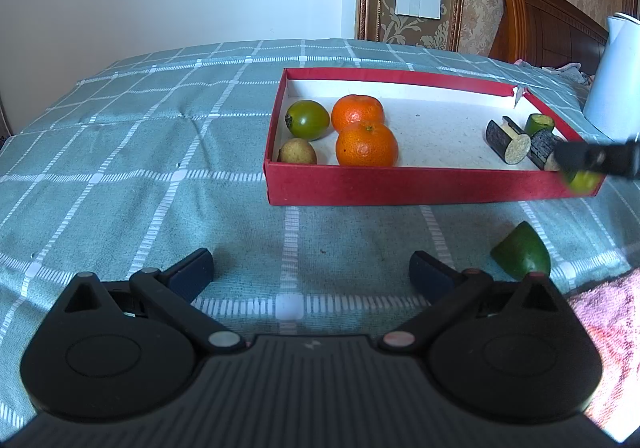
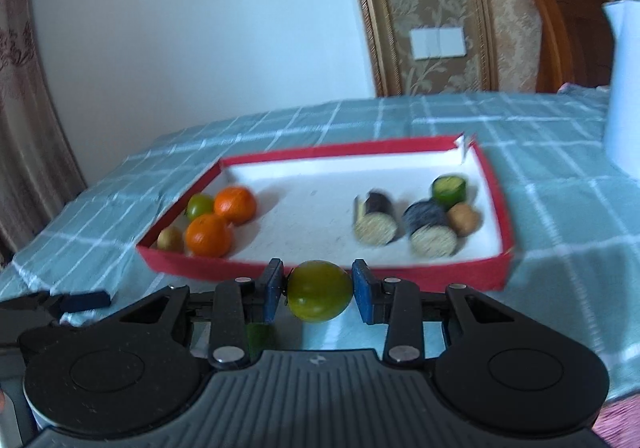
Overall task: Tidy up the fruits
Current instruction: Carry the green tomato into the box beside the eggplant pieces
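A checked green cloth [image 1: 140, 152] covers the surface. At far right stands a white jug [image 1: 614, 76]. A pink towel [image 1: 608, 328] lies near right. Behind, a wall switch [image 1: 418, 2] and wooden headboard [image 1: 548, 24].

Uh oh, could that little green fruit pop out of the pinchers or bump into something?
It might. The right gripper pinches the round green fruit only at its sides, so the smooth fruit could slip out and roll across the checked cloth. It also hangs just before the red box, so carried too low it could hit the near wall. Dropped carelessly, it could knock the dark cut pieces.
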### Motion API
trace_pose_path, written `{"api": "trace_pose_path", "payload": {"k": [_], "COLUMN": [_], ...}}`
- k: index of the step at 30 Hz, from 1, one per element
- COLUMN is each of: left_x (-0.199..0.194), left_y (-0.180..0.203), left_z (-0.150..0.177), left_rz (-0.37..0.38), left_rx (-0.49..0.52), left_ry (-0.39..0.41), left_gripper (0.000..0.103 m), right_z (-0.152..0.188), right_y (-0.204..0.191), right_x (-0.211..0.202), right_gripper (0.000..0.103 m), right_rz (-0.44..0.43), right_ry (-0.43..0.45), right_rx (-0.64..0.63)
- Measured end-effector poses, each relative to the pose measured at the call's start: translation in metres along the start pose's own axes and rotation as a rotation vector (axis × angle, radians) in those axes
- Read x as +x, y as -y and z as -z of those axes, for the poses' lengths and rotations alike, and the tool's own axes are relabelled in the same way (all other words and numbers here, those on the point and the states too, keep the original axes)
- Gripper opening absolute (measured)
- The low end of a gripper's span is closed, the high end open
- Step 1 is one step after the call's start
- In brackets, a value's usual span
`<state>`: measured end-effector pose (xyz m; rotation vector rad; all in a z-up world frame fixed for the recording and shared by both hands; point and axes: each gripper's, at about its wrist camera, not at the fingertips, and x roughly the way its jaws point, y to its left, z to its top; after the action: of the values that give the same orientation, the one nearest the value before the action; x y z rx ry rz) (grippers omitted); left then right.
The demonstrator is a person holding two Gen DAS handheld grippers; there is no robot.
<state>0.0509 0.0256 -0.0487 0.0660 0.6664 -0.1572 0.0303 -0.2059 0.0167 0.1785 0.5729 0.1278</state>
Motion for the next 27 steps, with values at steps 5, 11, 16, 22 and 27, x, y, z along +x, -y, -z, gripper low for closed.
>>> {"api": "trace_pose_path", "payload": {"k": [5,11,16,22,27], "left_x": [0.0,0.0,0.0,0.0,0.0], "left_y": [0.0,0.0,0.0,0.0,0.0], "left_z": [0.0,0.0,0.0,0.0,0.0], "left_rz": [0.0,0.0,0.0,0.0,0.0], "left_rx": [0.0,0.0,0.0,0.0,0.0], "left_ry": [0.0,0.0,0.0,0.0,0.0], "left_gripper": [0.103,0.103,0.103,0.103,0.103], "right_z": [-0.017,-0.019,-0.017,-0.014,-0.013], "right_y": [0.016,0.025,0.022,0.015,0.006], "right_x": [0.001,0.021,0.033,0.041,0.046], "right_gripper": [0.037,0.037,0.037,0.037,0.037], "right_rz": [0.044,0.081,0.099,0.115,0.13], "right_ry": [0.024,-0.005,-0.019,-0.025,-0.033], "right_rx": [0.011,0.004,-0.028,-0.068,-0.117]}}
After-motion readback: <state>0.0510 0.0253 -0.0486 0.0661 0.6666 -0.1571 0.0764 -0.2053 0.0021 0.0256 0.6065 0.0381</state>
